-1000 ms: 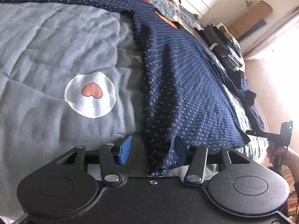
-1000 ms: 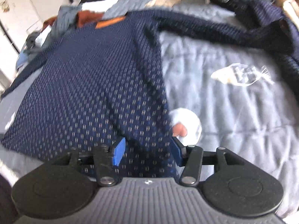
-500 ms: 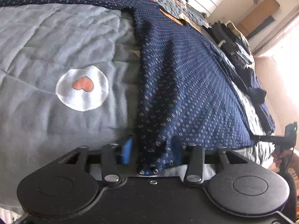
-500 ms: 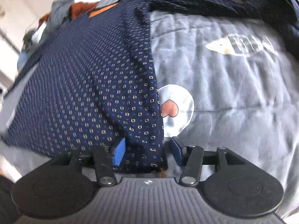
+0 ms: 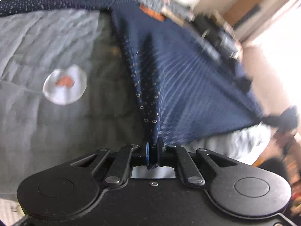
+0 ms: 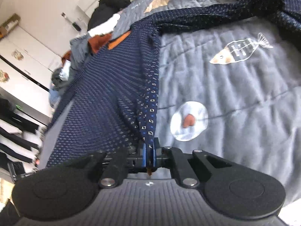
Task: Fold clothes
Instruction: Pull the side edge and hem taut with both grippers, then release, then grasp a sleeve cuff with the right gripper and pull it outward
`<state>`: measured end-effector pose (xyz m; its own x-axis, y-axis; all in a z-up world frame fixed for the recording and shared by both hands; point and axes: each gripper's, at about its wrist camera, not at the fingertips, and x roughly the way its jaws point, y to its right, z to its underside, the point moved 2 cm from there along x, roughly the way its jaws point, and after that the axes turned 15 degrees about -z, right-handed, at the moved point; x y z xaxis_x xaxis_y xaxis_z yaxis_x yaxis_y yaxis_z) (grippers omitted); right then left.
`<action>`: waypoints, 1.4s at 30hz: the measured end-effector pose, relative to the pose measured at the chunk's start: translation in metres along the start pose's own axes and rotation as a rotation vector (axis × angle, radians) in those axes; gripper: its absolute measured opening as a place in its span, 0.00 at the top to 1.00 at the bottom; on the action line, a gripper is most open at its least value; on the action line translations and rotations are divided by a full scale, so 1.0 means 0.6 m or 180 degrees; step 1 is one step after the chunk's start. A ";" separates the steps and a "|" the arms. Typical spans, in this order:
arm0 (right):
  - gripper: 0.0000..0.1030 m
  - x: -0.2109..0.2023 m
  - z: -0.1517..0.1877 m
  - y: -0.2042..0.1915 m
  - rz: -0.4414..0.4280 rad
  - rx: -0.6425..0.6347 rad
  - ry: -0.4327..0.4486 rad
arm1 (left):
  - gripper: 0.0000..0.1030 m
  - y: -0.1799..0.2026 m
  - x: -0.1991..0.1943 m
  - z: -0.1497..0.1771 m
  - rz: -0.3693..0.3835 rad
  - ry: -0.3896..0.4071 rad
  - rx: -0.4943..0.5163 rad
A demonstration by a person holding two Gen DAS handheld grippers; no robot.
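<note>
A navy shirt (image 5: 180, 79) with a small white-square print and an orange collar lining lies on a grey quilt (image 5: 47, 41). My left gripper (image 5: 152, 146) is shut on one bottom corner of the shirt's hem. My right gripper (image 6: 149, 150) is shut on the other bottom corner of the shirt (image 6: 105, 94). Both corners are lifted and the cloth runs taut from the jaws toward the collar. The right gripper also shows in the left wrist view (image 5: 282, 120) at the far right, blurred.
The quilt (image 6: 235, 103) carries a white heart patch (image 5: 64, 84), which also shows in the right wrist view (image 6: 189, 120), and a fish print (image 6: 240, 50). Other clothes are piled at the bed's head (image 6: 90, 43). White cabinets (image 6: 24, 56) and dark hanging items stand left of the bed.
Both grippers have closed on the shirt's bottom corners and lifted them off the quilt. The hem, flat before, now bunches into folds at each gripper.
</note>
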<state>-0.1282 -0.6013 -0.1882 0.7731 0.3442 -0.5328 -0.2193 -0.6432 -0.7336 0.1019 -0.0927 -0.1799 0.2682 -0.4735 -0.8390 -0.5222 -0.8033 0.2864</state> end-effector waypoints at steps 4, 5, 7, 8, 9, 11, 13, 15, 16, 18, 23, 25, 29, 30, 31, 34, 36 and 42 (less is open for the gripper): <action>0.94 0.017 0.011 0.032 0.0290 0.0000 -0.0168 | 0.92 -0.001 0.019 0.012 -0.0115 -0.0080 0.0029; 0.94 0.023 0.018 0.033 0.0401 -0.0098 -0.0260 | 0.90 -0.002 0.021 0.013 -0.0152 -0.0089 0.0020; 0.94 0.036 0.031 0.034 0.0577 -0.0274 -0.0436 | 0.83 -0.005 0.024 0.013 -0.0251 -0.0126 0.0016; 0.93 0.044 0.034 0.032 0.0589 -0.0325 -0.0489 | 0.83 -0.007 0.022 0.014 -0.0273 -0.0166 0.0033; 0.91 0.048 0.035 0.025 0.0663 -0.0415 -0.0517 | 0.83 -0.008 0.015 0.014 -0.0295 -0.0161 0.0074; 0.90 0.051 0.036 0.007 0.0901 -0.0677 -0.0562 | 0.80 -0.011 -0.005 0.015 -0.0357 -0.0097 0.0144; 0.85 0.040 0.032 -0.012 0.0993 -0.0856 -0.0543 | 0.63 -0.015 -0.035 0.009 -0.0463 0.0054 0.0150; 0.76 0.021 0.027 -0.032 0.1035 -0.1059 -0.0406 | 0.49 -0.012 -0.066 -0.002 -0.0616 0.0279 0.0151; 0.68 0.008 0.022 -0.041 0.1011 -0.1134 -0.0295 | 0.45 -0.006 -0.081 -0.010 -0.0673 0.0404 0.0146; 0.55 -0.005 0.013 -0.062 0.0926 -0.1237 -0.0094 | 0.44 0.019 -0.104 -0.034 -0.0747 0.0681 0.0145; 0.45 -0.001 -0.026 -0.085 0.0942 -0.1372 0.0204 | 0.27 0.135 -0.110 -0.093 -0.0816 0.1234 0.0271; 0.41 -0.012 -0.063 -0.061 0.1107 -0.1367 0.0320 | 0.27 0.187 -0.097 -0.110 -0.0710 0.1381 0.0400; 0.39 -0.034 -0.137 -0.014 0.1436 -0.1356 0.0552 | 0.26 0.272 -0.051 -0.127 -0.0418 0.1463 0.0505; 0.39 -0.040 -0.155 -0.002 0.1518 -0.1352 0.0611 | 0.26 0.287 -0.038 -0.127 -0.0365 0.1445 0.0529; 0.39 -0.046 -0.174 0.009 0.1600 -0.1349 0.0669 | 0.26 0.302 -0.026 -0.126 -0.0325 0.1423 0.0555; 0.38 -0.064 -0.232 0.048 0.1871 -0.1347 0.0819 | 0.26 0.325 0.005 -0.117 -0.0282 0.1348 0.0668; 0.38 -0.082 -0.279 0.088 0.2102 -0.1385 0.0840 | 0.26 0.331 0.027 -0.114 -0.0285 0.1268 0.0718; 0.38 -0.095 -0.365 0.163 0.2331 -0.1532 0.0810 | 0.26 0.345 0.080 -0.121 -0.0341 0.1100 0.0730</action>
<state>-0.0635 -0.8338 -0.1371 0.6588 -0.3872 -0.6450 -0.4792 -0.8769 0.0370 0.0656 -0.3080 -0.1274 0.5657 -0.5164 -0.6429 -0.6327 -0.7718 0.0631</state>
